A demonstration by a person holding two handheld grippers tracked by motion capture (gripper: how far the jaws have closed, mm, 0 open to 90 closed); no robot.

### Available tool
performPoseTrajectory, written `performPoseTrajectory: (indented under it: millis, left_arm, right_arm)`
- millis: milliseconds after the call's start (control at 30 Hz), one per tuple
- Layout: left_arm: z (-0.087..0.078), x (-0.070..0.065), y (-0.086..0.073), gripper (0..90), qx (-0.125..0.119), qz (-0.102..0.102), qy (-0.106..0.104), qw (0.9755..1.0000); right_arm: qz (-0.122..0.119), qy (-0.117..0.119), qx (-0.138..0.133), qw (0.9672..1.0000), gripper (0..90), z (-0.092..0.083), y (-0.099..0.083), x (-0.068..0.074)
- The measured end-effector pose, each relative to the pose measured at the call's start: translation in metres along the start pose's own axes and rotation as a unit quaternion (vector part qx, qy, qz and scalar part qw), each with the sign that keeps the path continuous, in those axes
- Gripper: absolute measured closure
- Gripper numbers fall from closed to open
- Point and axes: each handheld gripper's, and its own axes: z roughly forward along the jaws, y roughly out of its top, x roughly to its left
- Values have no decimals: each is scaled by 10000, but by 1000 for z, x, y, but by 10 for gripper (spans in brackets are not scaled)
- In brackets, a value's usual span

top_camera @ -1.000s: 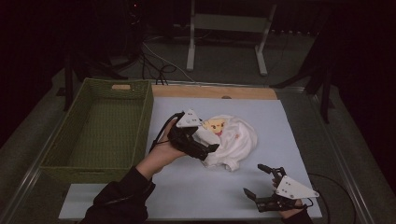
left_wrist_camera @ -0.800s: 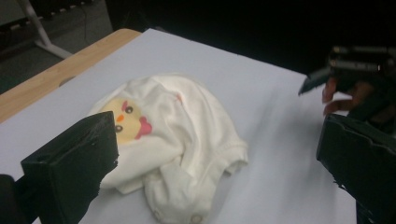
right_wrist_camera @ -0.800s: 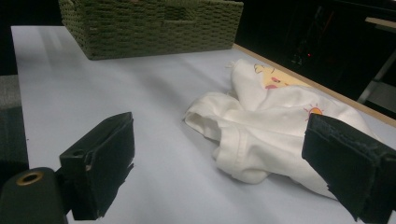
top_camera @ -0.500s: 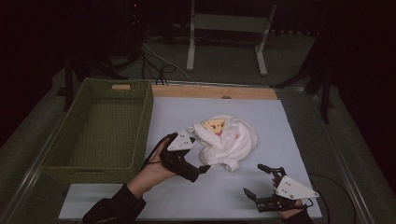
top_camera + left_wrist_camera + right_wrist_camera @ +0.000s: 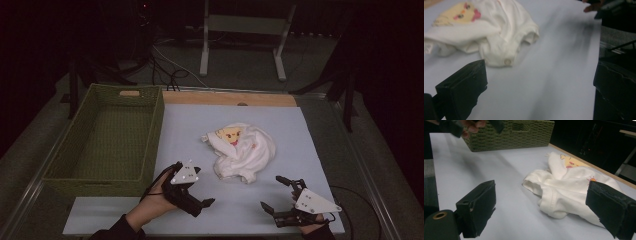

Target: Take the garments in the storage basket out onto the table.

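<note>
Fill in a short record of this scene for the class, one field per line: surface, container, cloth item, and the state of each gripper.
surface: pale blue table top with a wooden strip along its far edge
container: green woven basket at the table's left side, nothing visible inside
cloth item: crumpled white garment with a yellow print, lying on the table to the right of the basket
left gripper: open, holding nothing, near the basket's front corner
right gripper: open, holding nothing, at the near right of the table
contact: neither gripper touches the garment

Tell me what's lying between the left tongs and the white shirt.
Nothing: in the left gripper view, bare blue mat separates the open left tongs from the crumpled shirt.
</note>
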Motion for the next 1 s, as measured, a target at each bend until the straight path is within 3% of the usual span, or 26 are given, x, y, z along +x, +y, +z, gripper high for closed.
performPoseTrajectory:
  millis: [233,467,667,1000]
  left_arm:
    - [-13,-4,-28,1,172,-11,-37,9998]
    - [-25,-6,-43,2,190,7,-129,9997]
    - [-38,-8,-61,3,386,126,-398,9984]
    - [-56,-10,-81,3,475,195,-294,9982]
  right_arm:
    - [-1,-3,1,10000,95,0,0,0]
    - [15,30,34,10000,95,0,-1,0]
    - [37,43,62,10000,95,1,-1,0]
    - [17,33,78,10000,96,1,-2,0]
